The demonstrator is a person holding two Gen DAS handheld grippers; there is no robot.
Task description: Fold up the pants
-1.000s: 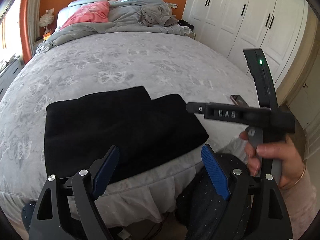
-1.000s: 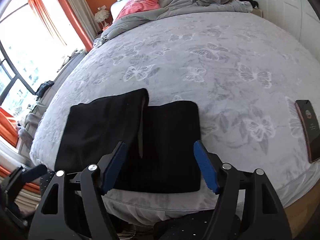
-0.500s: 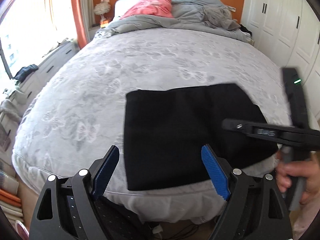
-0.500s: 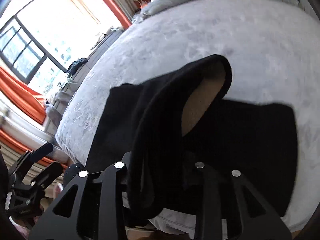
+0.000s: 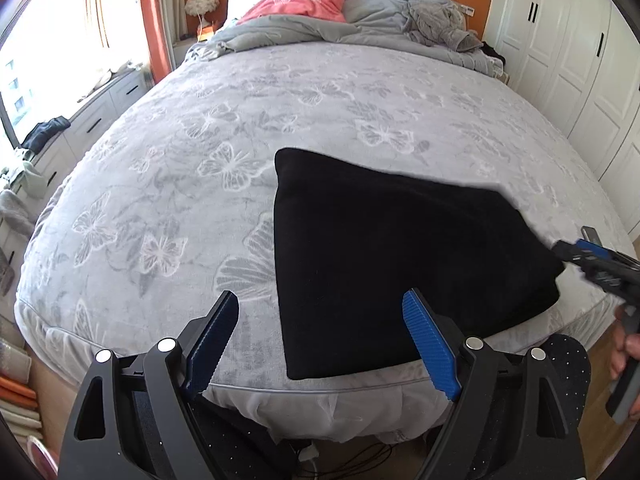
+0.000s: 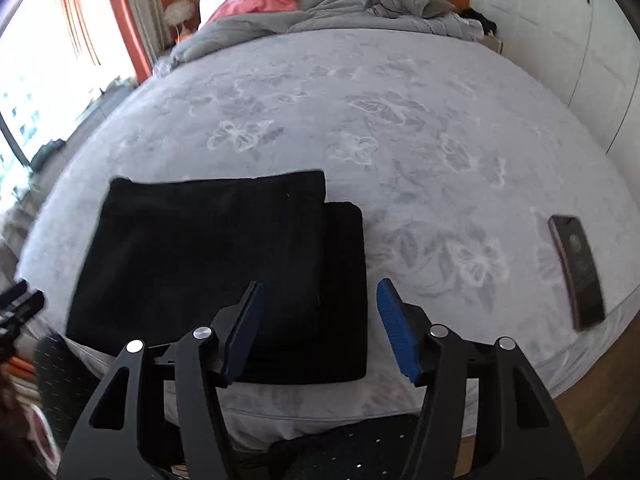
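The black pants (image 5: 400,256) lie folded flat in a compact rectangle near the front edge of the grey butterfly-print bed (image 5: 280,112). In the right wrist view the pants (image 6: 216,264) show an upper layer laid over a lower one that sticks out at the right. My left gripper (image 5: 320,344) is open and empty, just in front of the pants' left front corner. My right gripper (image 6: 320,332) is open and empty, over the pants' right front corner. The right gripper also shows at the right edge of the left wrist view (image 5: 592,260).
A dark phone (image 6: 578,272) lies on the bed to the right of the pants. A pink pillow (image 5: 300,0) and a rumpled grey duvet (image 5: 400,20) are at the head. White wardrobes (image 5: 560,40) stand right, drawers (image 5: 100,112) and window left.
The right gripper, shut on a lifted pants layer half a second ago, has let go and opened. That layer now lies flat on the rest. Both grippers drew back.
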